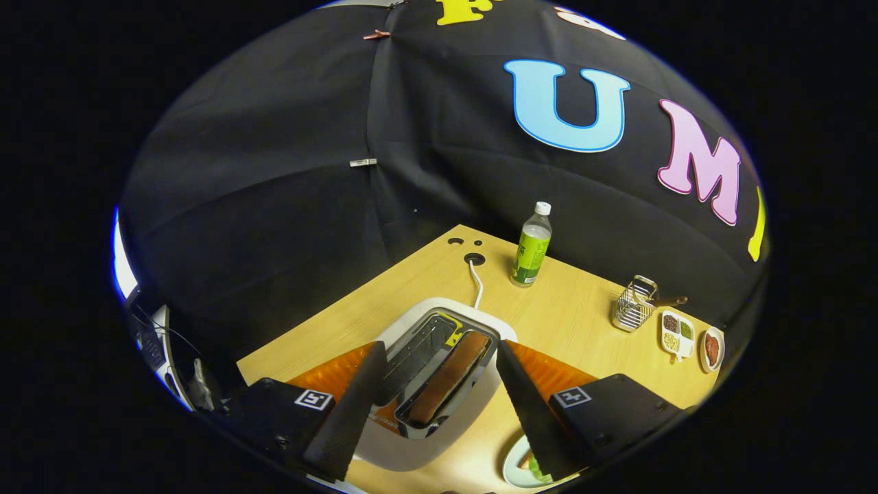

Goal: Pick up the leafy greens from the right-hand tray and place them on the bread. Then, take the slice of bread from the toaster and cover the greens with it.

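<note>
One toaster (439,384), white, with two slots: left slot empty, right slot holding one slice of bread (449,376), brown edge upward. Toaster cord (475,285) running to a hole near the far corner of the worktop (569,322). One green bottle (531,247) with a white cap upright near the far edge. One wire basket (634,309) further right, then one divided dish (678,334) with four small fillings, then one small dish (712,348) of something reddish by the right edge. One pale plate (521,470) at the near edge, partly hidden behind the right finger, something green on it.

Tongs (439,357) spread wide, gripping nothing. Toaster top and bread slice between the two fingertips, slightly below; contact with the toaster impossible to tell.
</note>
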Demonstrator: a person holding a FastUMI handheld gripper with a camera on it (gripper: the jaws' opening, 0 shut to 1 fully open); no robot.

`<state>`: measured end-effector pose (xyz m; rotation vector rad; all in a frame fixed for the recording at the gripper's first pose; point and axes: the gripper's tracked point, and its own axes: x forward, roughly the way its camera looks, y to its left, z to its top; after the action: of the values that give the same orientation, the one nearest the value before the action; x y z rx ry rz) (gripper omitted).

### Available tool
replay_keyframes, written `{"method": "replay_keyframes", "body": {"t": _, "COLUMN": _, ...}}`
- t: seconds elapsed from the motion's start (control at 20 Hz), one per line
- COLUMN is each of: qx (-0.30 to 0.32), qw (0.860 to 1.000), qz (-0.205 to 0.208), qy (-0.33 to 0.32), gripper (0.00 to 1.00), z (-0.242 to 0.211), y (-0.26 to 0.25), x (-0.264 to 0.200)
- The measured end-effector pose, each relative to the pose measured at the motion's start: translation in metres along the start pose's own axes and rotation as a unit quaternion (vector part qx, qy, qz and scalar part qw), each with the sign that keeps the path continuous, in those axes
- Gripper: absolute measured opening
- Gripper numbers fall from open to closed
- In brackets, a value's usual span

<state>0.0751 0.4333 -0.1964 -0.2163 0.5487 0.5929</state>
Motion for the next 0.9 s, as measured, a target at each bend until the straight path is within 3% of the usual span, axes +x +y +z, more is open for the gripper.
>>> {"method": "replay_keyframes", "body": {"t": 0.25, "qx": -0.012, "qw": 1.000, "qz": -0.022, "qy": 0.004, "gripper": 0.96, "z": -0.007, "y": -0.005, "x": 0.014}}
{"method": "replay_keyframes", "body": {"t": 0.4, "qx": -0.008, "qw": 1.000, "qz": -0.026, "qy": 0.012, "gripper": 0.88, "z": -0.013, "y": -0.004, "x": 0.020}}
{"method": "replay_keyframes", "body": {"t": 0.65, "qx": -0.009, "qw": 0.999, "qz": -0.032, "qy": 0.019, "gripper": 0.52, "z": -0.019, "y": 0.000, "x": 0.024}}
{"method": "replay_keyframes", "body": {"t": 0.9, "qx": 0.002, "qw": 0.999, "qz": -0.042, "qy": 0.028, "gripper": 0.29, "z": -0.022, "y": -0.006, "x": 0.021}}
